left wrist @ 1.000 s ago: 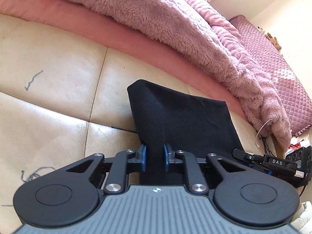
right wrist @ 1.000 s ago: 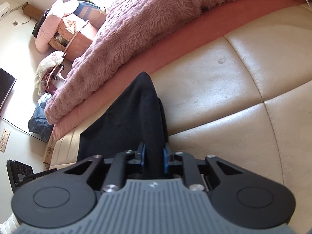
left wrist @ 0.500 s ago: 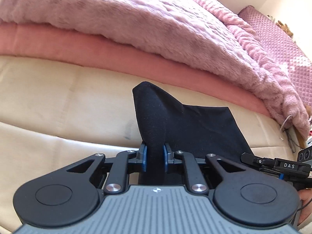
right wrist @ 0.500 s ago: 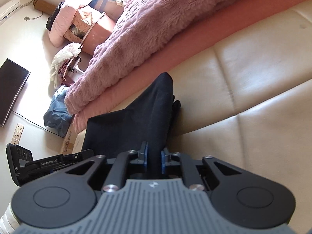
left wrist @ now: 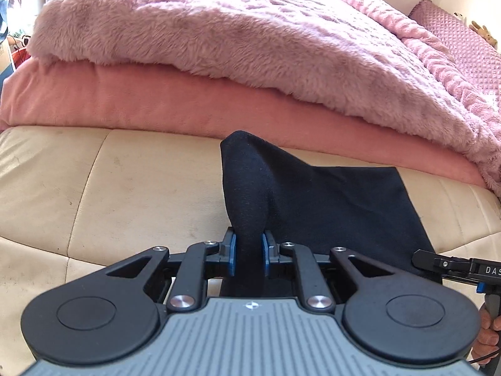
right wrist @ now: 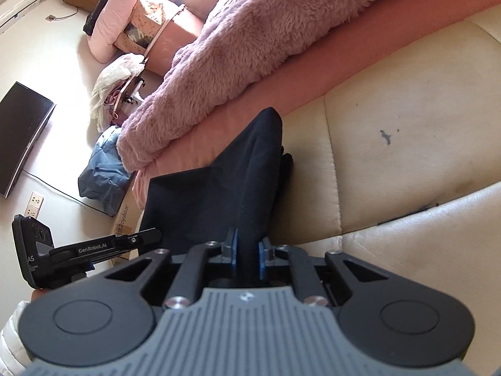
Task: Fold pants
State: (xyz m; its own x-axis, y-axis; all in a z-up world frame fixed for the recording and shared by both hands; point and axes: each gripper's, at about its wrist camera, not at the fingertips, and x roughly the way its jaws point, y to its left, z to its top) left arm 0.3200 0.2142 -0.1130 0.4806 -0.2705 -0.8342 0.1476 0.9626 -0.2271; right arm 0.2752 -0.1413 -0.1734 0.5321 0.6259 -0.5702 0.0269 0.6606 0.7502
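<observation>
The black pants [left wrist: 328, 200] lie folded on a cream leather cushion [left wrist: 141, 188]. My left gripper [left wrist: 248, 252] is shut on a raised end of the pants, which stands up in a peak ahead of the fingers. My right gripper [right wrist: 245, 257] is shut on the other raised end of the pants [right wrist: 219, 194]. The cloth between the two grips hangs down to the cushion [right wrist: 407, 144]. Each gripper shows at the edge of the other's view.
A fluffy pink blanket [left wrist: 250, 37] over a pink mattress edge [left wrist: 141, 103] runs behind the cushion. In the right wrist view the floor holds a blue bag [right wrist: 103, 175], a dark screen [right wrist: 18, 138] and a cardboard box [right wrist: 125, 219].
Both grippers have carried the held ends of the pants toward the blanket side and swung in view; the pants' peak stands higher and narrower. Both grips stay shut.
</observation>
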